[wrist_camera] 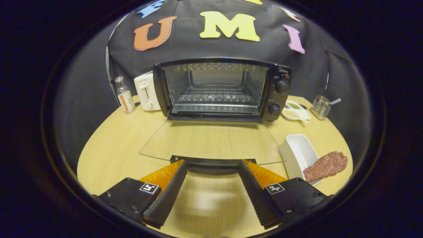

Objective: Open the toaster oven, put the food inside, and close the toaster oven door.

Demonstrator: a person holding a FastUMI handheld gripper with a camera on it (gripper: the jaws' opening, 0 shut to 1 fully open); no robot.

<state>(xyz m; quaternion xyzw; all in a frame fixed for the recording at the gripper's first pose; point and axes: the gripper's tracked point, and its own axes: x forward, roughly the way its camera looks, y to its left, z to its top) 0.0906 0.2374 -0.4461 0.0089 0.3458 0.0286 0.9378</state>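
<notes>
Gripper view, toaster oven stage. I hold the gripper [213, 165] low over the round, pale wood-grain worktop [112, 148], its two toothed fingers spread wide apart and clamping nothing. Their tips reach the dark handle bar [213, 162] at the near edge of the oven door; whether they touch it I cannot tell.

The toaster oven [221, 89] stands beyond the fingers at the far side of the worktop, a boxy black shell with a bright metal cavity. Its glass door [211, 138] is folded fully down, lying flat and clear so that the wood grain shows through it. Inside I see a wire rack [214, 97] spanning the cavity. Two round black knobs [281, 86] sit one above the other on the control panel at the oven's right.

The food, a rough-textured, reddish-brown meat patty [327, 165], lies to the right of the fingers, resting across the near rim of a white rectangular dish [297, 148] with rounded corners; it is well apart from the oven cavity.

Left of the oven stand a white pop-up toaster [147, 91] and, further left, a small clear glass bottle [125, 96] with a label. Right of the oven lie a shallow white plate [295, 112] holding small grains and a small wire-mesh basket [320, 106] with a pale handle sticking out.
</notes>
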